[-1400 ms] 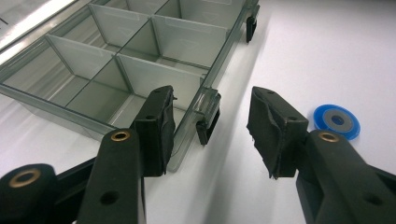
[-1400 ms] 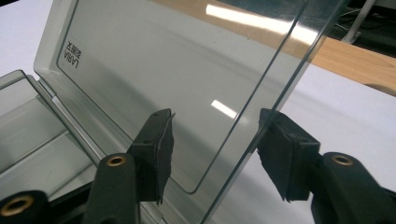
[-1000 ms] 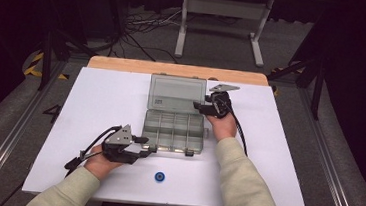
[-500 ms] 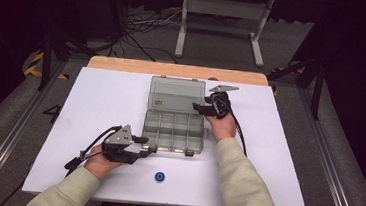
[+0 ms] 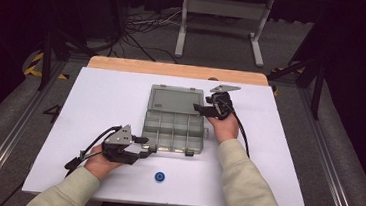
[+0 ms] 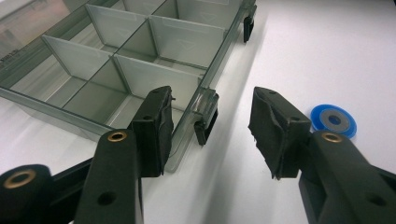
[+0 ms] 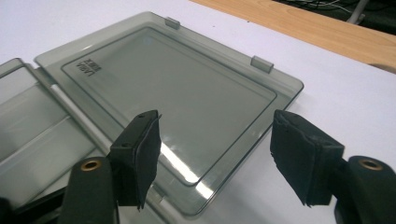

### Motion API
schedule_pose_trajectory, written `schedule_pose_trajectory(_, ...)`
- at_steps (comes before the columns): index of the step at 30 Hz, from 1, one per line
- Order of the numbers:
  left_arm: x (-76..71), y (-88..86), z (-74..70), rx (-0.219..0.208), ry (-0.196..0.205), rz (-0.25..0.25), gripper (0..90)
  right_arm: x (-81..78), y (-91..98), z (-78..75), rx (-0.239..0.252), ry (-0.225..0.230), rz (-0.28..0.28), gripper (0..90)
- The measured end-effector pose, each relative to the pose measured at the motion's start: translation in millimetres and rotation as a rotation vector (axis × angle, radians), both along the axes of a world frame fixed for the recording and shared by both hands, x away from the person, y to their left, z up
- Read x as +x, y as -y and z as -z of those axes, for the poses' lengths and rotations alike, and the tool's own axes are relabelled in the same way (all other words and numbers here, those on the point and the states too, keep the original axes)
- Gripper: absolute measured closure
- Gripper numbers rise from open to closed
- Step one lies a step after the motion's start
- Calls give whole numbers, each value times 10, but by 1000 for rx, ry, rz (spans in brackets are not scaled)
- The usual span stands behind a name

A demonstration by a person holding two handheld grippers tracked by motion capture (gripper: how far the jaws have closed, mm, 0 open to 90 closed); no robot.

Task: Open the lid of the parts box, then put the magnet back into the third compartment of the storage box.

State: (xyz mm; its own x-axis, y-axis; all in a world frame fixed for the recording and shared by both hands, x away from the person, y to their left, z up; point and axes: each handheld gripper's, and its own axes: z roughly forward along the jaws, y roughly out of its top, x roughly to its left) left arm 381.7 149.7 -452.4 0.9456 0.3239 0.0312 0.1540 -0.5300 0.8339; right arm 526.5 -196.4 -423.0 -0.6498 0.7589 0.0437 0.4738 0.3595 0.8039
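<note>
the clear organiser box (image 5: 175, 127) lies open in the middle of the white table (image 5: 96, 95), its lid (image 7: 177, 88) folded flat away from the person and the divided tray (image 6: 116, 65) nearest them. against the frames of a second ago very little has shifted: both hands sit about where they were and the lid is already down. the one real change is at the right gripper (image 7: 217, 156), whose jaws have just been opening; they now stand apart on either side of the lid's near corner, and as far as this angle shows, neither pad presses on the plastic. that reads as a let-go, so the opening step looks done. the left gripper (image 6: 210, 133) rests at the tray's front corner, jaws released, one pad inside the corner compartment and the other out over the table, the front wall and a black latch (image 6: 205, 122) between them untouched. a small blue ring (image 5: 159, 177) lies on the table near the front edge, well apart from the box, likely the next thing to fetch.
</note>
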Motion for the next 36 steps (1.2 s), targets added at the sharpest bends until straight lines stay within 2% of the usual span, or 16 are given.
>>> schedule_pose_trajectory(3,-10,-3,-14,0,18,-8,455,-45,1,-42,-2,9,-9,327)
schedule_pose_trajectory(5,-18,-16,-29,-14,17,-14,451,-130,-4,-107,-16,45,-18,326)
schedule_pose_trajectory(7,-21,-32,-46,-16,29,-19,438,-198,-3,-157,-9,66,-29,320)
schedule_pose_trajectory(9,-29,-44,-57,-23,25,-21,423,-290,4,-229,8,96,-41,314)
schedule_pose_trajectory(12,-32,-96,-101,-33,44,-44,400,-375,10,-304,23,119,-56,301)
schedule_pose_trajectory(14,-30,-121,-116,-40,42,-57,382,-414,13,-339,24,131,-64,294)
schedule_pose_trajectory(18,-16,-197,-156,-70,19,-107,279,-573,29,-427,27,169,-101,275)
schedule_pose_trajectory(20,-26,-247,-192,-84,30,-119,271,-637,39,-436,45,175,-107,269)
schedule_pose_trajectory(27,-68,-302,-242,-94,39,-128,252,-853,54,-460,82,199,-136,243)
schedule_pose_trajectory(36,-125,-372,-285,-106,41,-147,248,-1042,78,-536,124,232,-174,224)
